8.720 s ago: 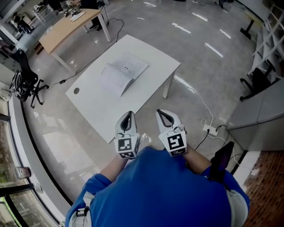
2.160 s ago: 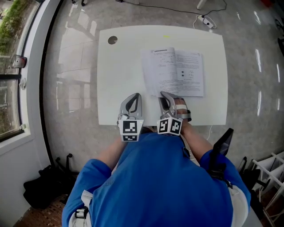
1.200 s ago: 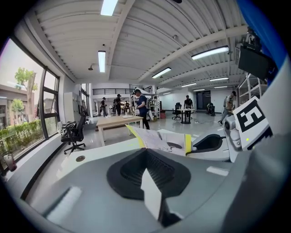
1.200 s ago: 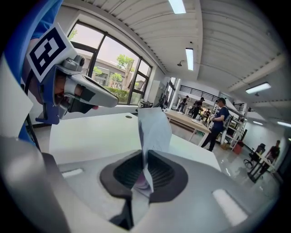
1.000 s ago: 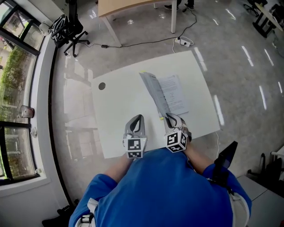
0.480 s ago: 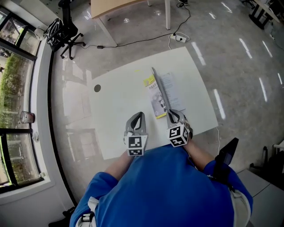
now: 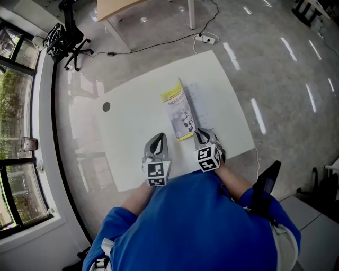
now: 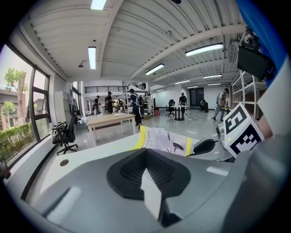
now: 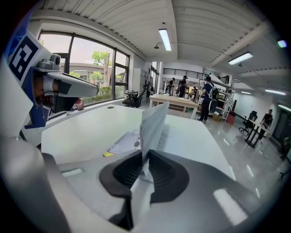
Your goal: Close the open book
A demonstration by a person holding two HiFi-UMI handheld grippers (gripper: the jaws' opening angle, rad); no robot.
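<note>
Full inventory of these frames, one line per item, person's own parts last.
table: 1, white, centre of head view
book: 1, yellow-and-white cover, on the table's right half, left half lifted partway over the pages
cable grommet: 1, dark, in the tabletop left of the book
wooden table: 1, tan, top of head view
office chair: 1, black, top left by the window
power strip: 1, white, floor beyond the table
people: several, far background
blue top: 1, person's torso
left gripper: 1, grey, fingers together, empty
right gripper: 1, grey, fingers pinching the book's lifted half, just eased slightly
</note>
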